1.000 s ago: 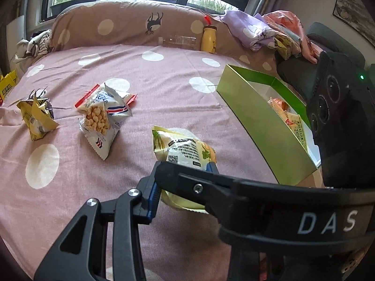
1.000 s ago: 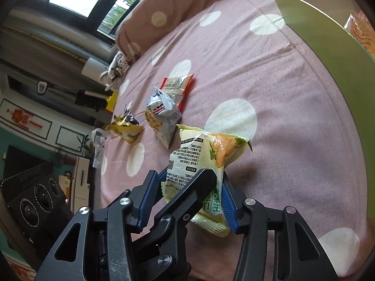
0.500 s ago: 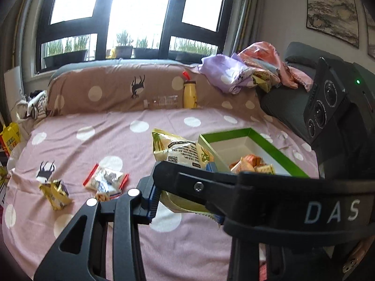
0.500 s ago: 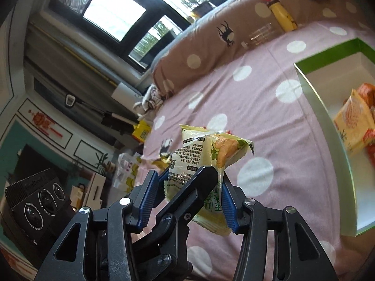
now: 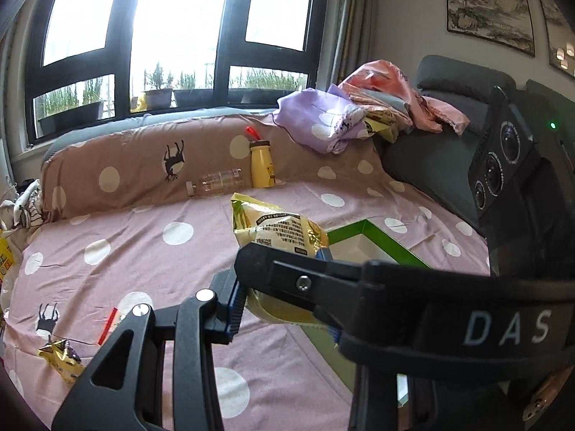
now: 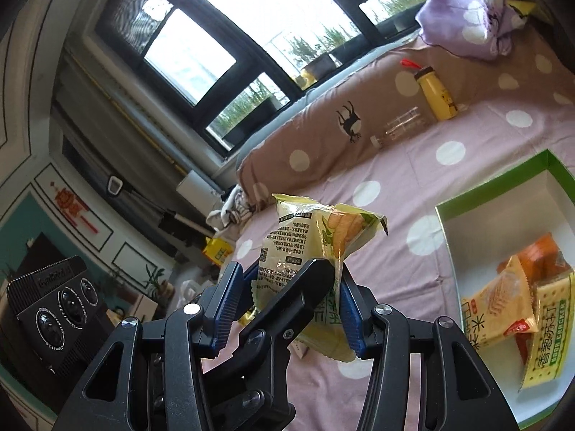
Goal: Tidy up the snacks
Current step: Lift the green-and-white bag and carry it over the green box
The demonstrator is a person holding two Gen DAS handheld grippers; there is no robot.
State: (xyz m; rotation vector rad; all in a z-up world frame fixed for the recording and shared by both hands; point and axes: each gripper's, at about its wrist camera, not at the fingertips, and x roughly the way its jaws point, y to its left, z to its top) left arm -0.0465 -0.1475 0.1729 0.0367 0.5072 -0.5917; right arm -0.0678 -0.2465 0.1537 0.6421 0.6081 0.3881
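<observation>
A yellow-green snack packet point(image 6: 309, 248) is clamped between the blue pads of both grippers and held in the air above the pink dotted bedspread. My right gripper point(image 6: 287, 309) is shut on its lower part. My left gripper point(image 5: 284, 301) also grips the packet point(image 5: 276, 230), with the right gripper's arm crossing in front. The green-rimmed white box point(image 6: 496, 194) lies to the right and holds several snack packets point(image 6: 503, 301). Its corner shows in the left wrist view point(image 5: 366, 226).
A small yellow snack point(image 5: 61, 359) and a red-edged packet point(image 5: 107, 327) lie on the bed at lower left. A yellow bottle point(image 5: 261, 165) and a clear bottle point(image 5: 215, 185) rest against the brown bolster. Clothes point(image 5: 330, 122) pile at the back right.
Both grippers have risen well above the bed with the packet and moved toward the green box. The views have tilted up to show the window. The grip has not changed.
</observation>
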